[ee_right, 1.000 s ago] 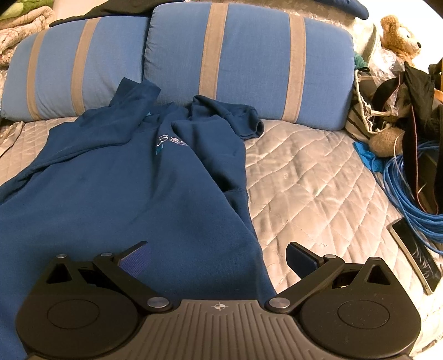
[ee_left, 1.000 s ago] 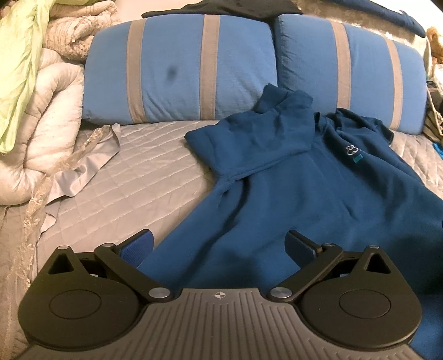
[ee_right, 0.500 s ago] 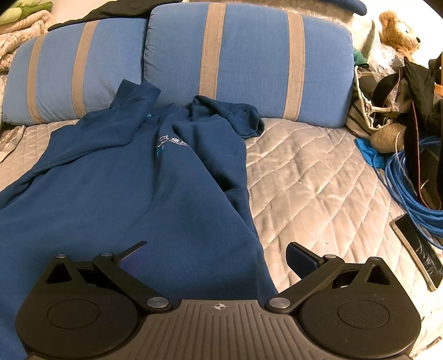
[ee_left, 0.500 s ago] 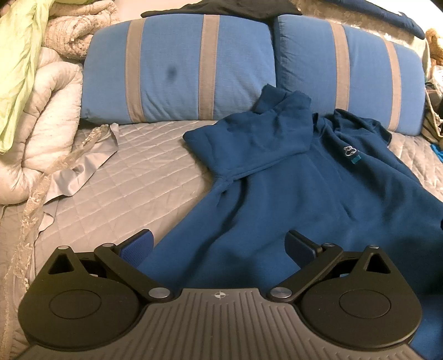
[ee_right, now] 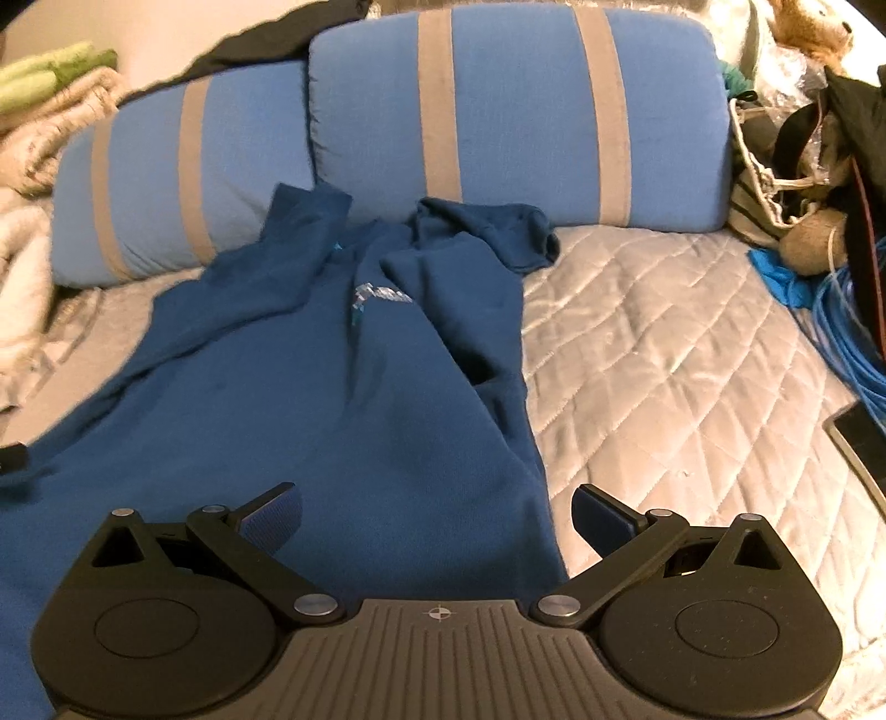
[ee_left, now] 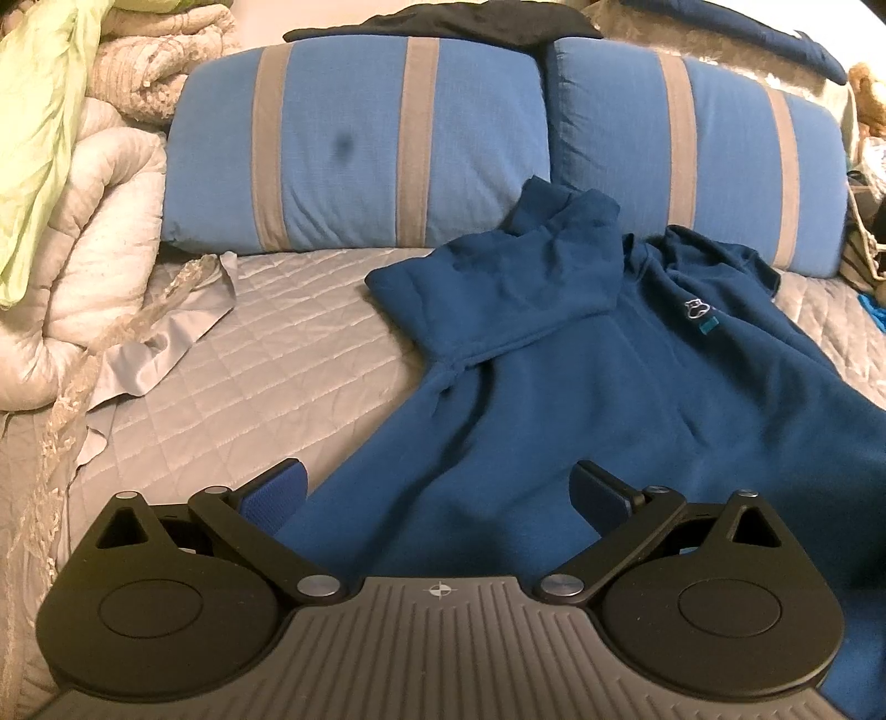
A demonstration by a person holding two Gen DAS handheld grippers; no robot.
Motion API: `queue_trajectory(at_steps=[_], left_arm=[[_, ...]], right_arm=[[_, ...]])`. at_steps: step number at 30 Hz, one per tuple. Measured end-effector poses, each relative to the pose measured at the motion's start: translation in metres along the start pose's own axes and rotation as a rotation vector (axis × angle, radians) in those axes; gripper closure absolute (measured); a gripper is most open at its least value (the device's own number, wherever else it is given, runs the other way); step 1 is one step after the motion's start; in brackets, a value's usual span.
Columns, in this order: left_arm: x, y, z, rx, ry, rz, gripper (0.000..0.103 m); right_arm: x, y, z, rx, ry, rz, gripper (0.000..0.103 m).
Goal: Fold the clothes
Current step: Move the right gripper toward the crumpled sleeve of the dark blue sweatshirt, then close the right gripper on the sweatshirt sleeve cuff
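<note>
Both pairs of my fingers are spread wide apart and hold nothing. My left gripper (ee_left: 440,493) hangs low over the left edge of the hoodie (ee_left: 554,399), with its left pad (ee_left: 274,495) above the quilt (ee_left: 232,399) and its right pad (ee_left: 601,495) above blue cloth. My right gripper (ee_right: 437,512) hangs over the hoodie's right edge, one pad (ee_right: 274,512) above the cloth and the other (ee_right: 603,518) above bare quilt (ee_right: 664,360).

Just beyond my fingers, the dark blue hoodie (ee_right: 332,415) lies spread on the bed, hem toward me and neck toward the pillows. One sleeve (ee_left: 498,293) is folded across the chest on the left. A small pale logo (ee_left: 695,307) sits on the chest, blurred in the right view. The hood (ee_right: 487,232) is bunched against the base of the pillows.

Farther back, two blue pillows with tan stripes stand side by side, the left pillow (ee_left: 354,149) and the right pillow (ee_left: 698,149) touching. A dark garment (ee_left: 443,22) lies along their tops.

At the far left is a heap of pale bedding (ee_left: 83,232) with a light green sheet (ee_left: 39,111) over it. At the far right, off the quilt, are a coil of blue cable (ee_right: 847,321), a phone (ee_right: 861,443) near the bed edge, bags (ee_right: 775,177), and a teddy bear (ee_right: 808,22) in the top corner.
</note>
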State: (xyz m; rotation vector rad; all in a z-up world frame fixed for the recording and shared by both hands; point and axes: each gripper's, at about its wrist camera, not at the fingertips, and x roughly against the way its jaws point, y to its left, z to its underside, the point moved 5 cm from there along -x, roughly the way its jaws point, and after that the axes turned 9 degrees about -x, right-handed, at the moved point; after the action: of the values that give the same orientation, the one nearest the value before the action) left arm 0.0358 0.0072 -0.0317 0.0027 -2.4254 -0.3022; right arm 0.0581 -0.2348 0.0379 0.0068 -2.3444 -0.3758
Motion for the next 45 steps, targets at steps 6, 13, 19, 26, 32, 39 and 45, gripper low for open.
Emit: queue_trajectory(at_steps=[6,13,19,26,32,39,45], left_arm=[[0.0,0.004,0.0,0.023,-0.01,0.018,0.0],[0.003,0.005,0.001,0.049,-0.046,0.075,0.0],[0.004,0.002,-0.001,0.04,-0.064,0.077,0.0],[0.003,0.0,-0.002,0.035,-0.062,0.073,0.0],[0.002,0.0,-0.002,0.037,-0.061,0.08,0.0],[0.001,0.0,-0.003,0.044,-0.062,0.092,0.0],[0.002,0.0,-0.003,0.056,-0.073,0.12,0.001]], right_arm=[[-0.002,-0.015,-0.037,0.069,-0.007,-0.046,0.003],[-0.015,-0.034,-0.085,0.155,-0.016,-0.085,0.007],[-0.062,-0.051,-0.106,0.152,0.011,-0.094,0.029],[-0.116,-0.062,-0.119,0.083,0.037,-0.081,0.039],[-0.158,-0.063,-0.129,0.052,0.035,-0.038,0.053],[-0.195,-0.064,-0.136,-0.013,0.068,-0.067,0.068],[-0.171,-0.053,-0.137,0.033,0.028,-0.119,0.098]])
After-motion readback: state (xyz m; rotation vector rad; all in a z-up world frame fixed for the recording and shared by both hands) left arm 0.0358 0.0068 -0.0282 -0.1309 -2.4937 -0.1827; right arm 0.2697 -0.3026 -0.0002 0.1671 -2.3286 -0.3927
